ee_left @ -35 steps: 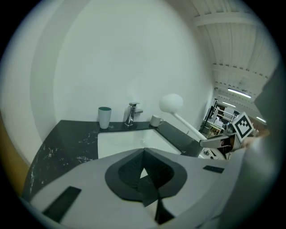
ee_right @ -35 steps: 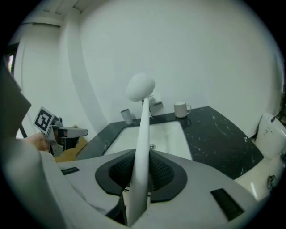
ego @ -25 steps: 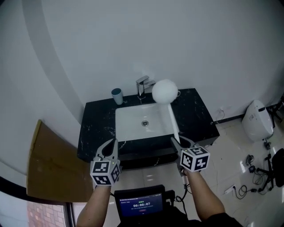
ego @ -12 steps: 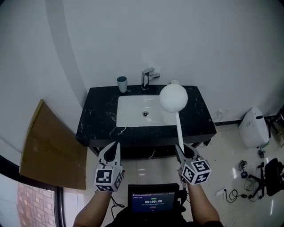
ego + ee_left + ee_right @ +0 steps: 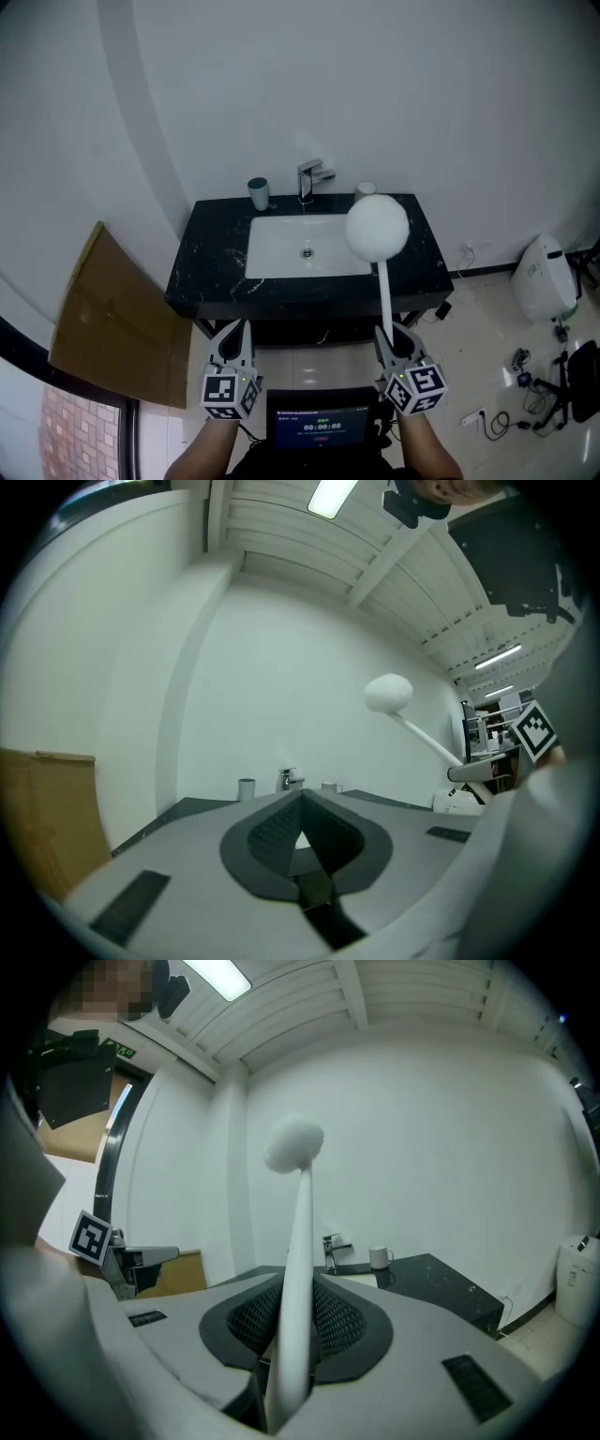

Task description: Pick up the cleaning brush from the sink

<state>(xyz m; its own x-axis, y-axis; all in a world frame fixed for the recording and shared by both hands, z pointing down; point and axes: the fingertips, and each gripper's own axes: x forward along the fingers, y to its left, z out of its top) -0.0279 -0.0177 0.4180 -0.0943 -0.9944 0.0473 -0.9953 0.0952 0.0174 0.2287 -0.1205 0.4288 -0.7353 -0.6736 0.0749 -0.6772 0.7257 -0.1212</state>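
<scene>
Brush [image 5: 383,281] out of the sink [image 5: 281,246] and up in the air, round white head raised, handle slanting upward short of the dark table [image 5: 206,274]. Pinched low on the handle by the right tongs [image 5: 392,333], pads tight on either side. Left tongs [image 5: 232,330] pressed together on nothing, level alongside and well apart from the brush. Basin bare down to the drain, tap [image 5: 312,176] and blue cup [image 5: 258,194] standing at the back. Looks like a finished pick-up, with only the grip left to keep.
</scene>
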